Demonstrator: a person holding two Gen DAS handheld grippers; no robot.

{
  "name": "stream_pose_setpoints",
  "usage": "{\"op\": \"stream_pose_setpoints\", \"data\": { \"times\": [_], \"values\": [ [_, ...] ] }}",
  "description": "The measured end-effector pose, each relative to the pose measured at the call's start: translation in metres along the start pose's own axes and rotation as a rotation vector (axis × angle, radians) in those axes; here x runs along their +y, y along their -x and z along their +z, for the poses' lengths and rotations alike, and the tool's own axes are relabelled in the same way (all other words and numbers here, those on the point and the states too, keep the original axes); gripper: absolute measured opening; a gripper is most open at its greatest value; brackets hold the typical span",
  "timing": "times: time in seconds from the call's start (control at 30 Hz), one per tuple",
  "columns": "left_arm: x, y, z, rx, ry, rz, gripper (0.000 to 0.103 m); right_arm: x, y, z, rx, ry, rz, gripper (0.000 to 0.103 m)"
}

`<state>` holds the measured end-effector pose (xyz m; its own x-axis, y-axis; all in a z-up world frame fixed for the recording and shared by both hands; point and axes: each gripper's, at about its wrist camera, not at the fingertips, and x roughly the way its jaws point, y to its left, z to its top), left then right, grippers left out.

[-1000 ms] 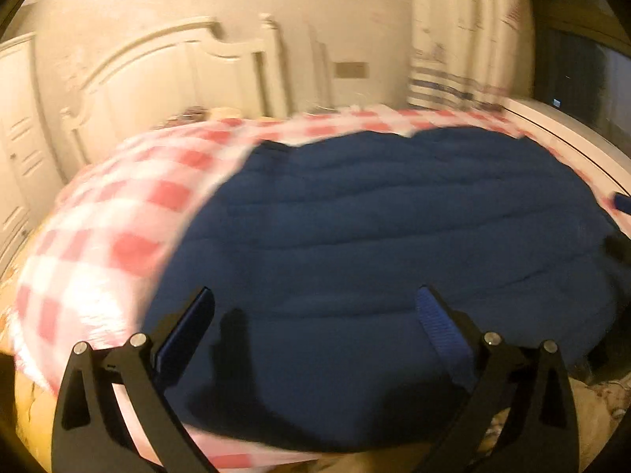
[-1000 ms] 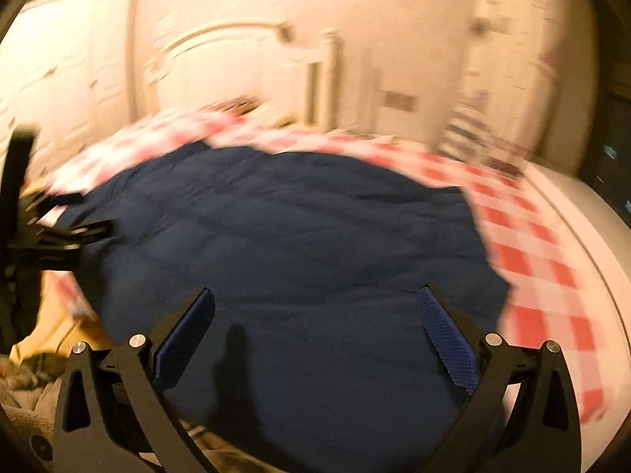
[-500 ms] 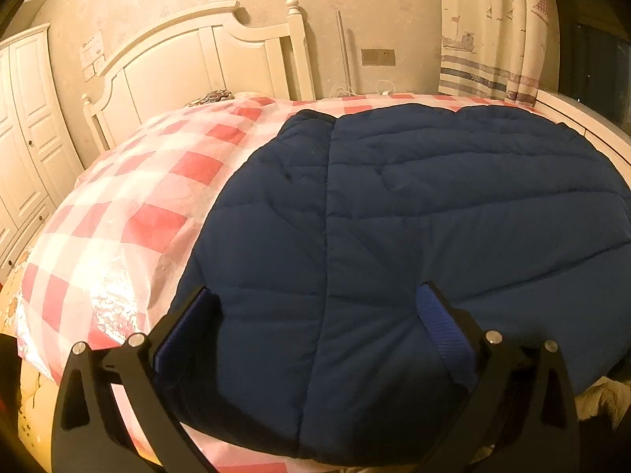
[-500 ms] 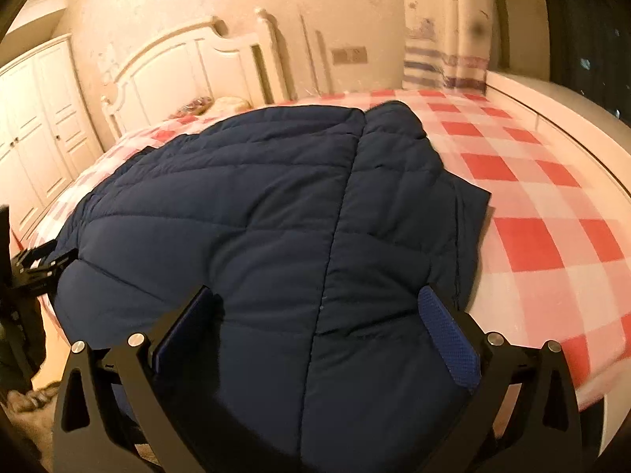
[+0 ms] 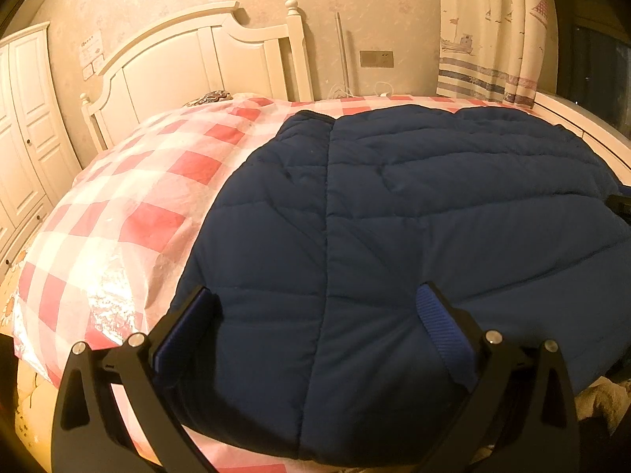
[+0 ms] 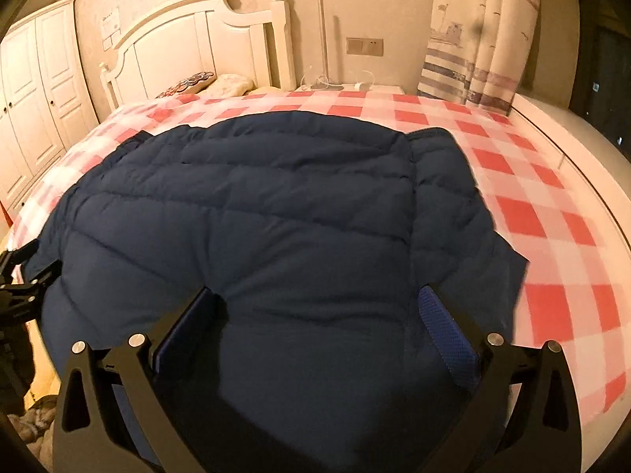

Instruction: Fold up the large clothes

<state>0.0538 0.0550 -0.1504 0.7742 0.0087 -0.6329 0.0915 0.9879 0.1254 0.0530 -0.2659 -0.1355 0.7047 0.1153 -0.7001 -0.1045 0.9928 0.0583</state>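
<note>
A large navy quilted jacket (image 5: pixel 394 216) lies spread flat on a bed with a red-and-white checked cover (image 5: pixel 130 197). My left gripper (image 5: pixel 315 315) is open, hovering over the jacket's near left edge, with nothing between its fingers. My right gripper (image 6: pixel 319 315) is open over the jacket (image 6: pixel 276 216) at its near right edge, empty too. The left gripper shows at the left edge of the right wrist view (image 6: pixel 19 276). The right gripper's tip shows at the right edge of the left wrist view (image 5: pixel 621 203).
A white headboard (image 5: pixel 197 59) stands at the far end of the bed. White wardrobe doors (image 6: pixel 35 90) are at the left. A patterned curtain (image 5: pixel 489 27) hangs at the back right, with a dark window (image 5: pixel 599 75) beside it. The checked cover (image 6: pixel 532 197) lies bare right of the jacket.
Both grippers have swung and steadied, closing in on the jacket's near edge. The blur of one second ago is gone. The jacket has not moved.
</note>
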Motion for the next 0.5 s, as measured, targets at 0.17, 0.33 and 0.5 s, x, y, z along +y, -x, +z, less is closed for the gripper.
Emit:
{"op": "stream_pose_setpoints", "data": {
  "times": [0.17, 0.33, 0.5],
  "values": [
    [0.001, 0.0, -0.001, 0.001, 0.001, -0.007, 0.101, -0.027, 0.061, -0.037, -0.126, -0.066, 0.042, 0.098],
    [0.001, 0.0, -0.002, 0.0, 0.001, 0.002, 0.101, -0.08, 0.104, -0.108, -0.172, -0.292, 0.101, 0.098],
    [-0.001, -0.001, 0.0, 0.005, 0.001, 0.016, 0.101, -0.093, 0.086, -0.149, -0.079, -0.408, 0.238, 0.088]
  ]
}}
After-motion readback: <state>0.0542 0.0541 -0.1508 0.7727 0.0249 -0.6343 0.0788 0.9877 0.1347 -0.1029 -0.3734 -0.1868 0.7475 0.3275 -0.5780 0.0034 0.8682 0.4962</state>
